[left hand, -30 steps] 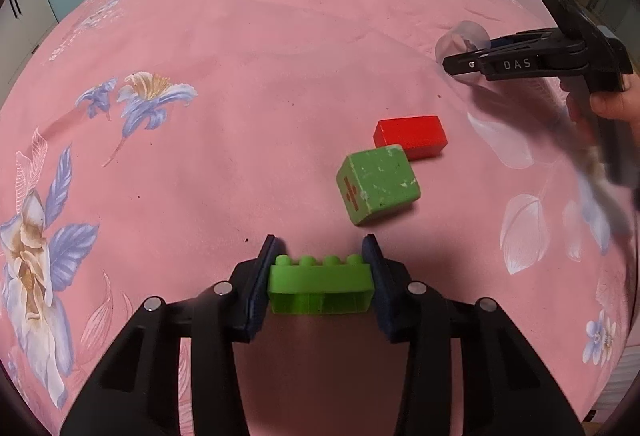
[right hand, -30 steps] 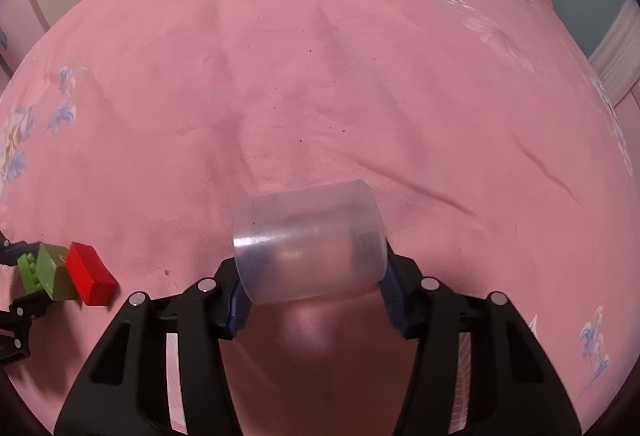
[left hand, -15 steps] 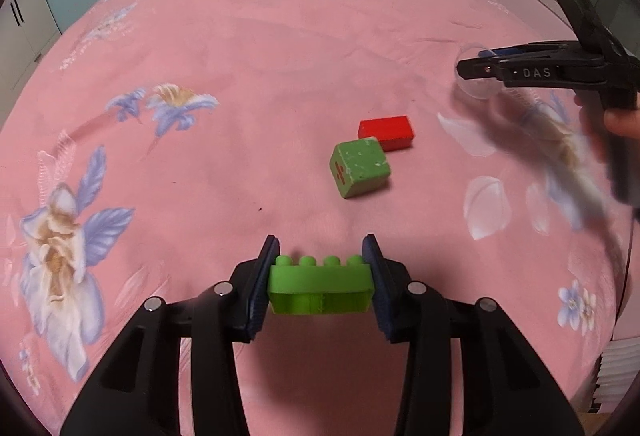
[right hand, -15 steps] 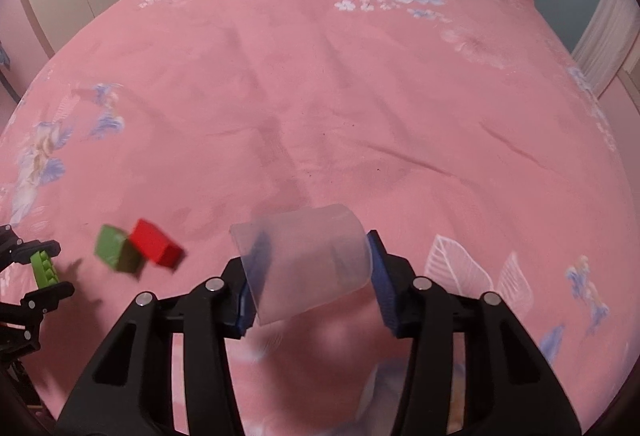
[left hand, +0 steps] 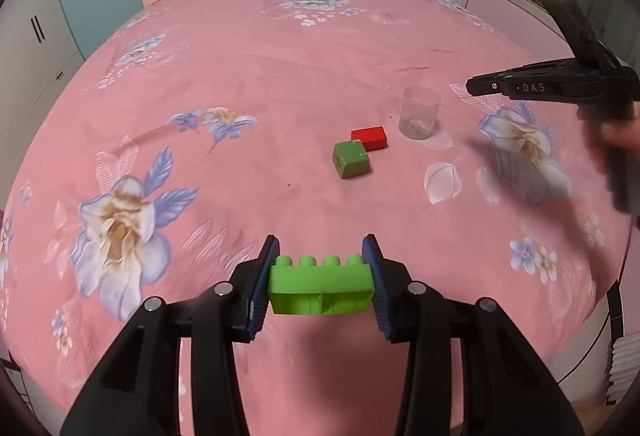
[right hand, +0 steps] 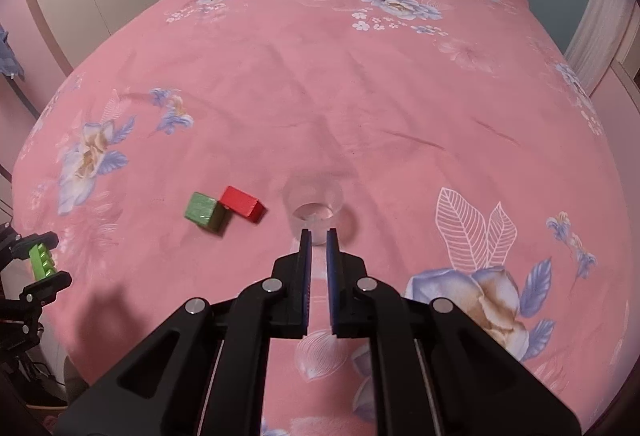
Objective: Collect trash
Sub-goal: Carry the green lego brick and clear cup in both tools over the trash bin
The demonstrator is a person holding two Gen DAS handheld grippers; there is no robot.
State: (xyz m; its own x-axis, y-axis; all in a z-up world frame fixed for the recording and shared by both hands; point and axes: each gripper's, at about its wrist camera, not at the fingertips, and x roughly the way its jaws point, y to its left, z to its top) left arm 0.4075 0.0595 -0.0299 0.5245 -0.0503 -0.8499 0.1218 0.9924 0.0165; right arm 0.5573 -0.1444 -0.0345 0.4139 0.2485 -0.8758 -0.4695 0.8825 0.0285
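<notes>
Cup [right hand: 314,204]: stands upright at frame centre on the bed [right hand: 360,96], beyond my empty, closed right tongs [right hand: 319,236]; I may tip it regrasping.
Brick [left hand: 320,288]: clamped in my left tongs [left hand: 321,276], lower centre; could slip.
Blocks [right hand: 222,208]: touching, left of the cup; easily nudged.

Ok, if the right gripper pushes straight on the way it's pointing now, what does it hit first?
Most likely the clear plastic cup, which stands upright on the pink bedspread directly past the tips of the shut, empty right gripper. Depth is hard to judge here, so it may clip the cup's near rim or land just short.
</notes>
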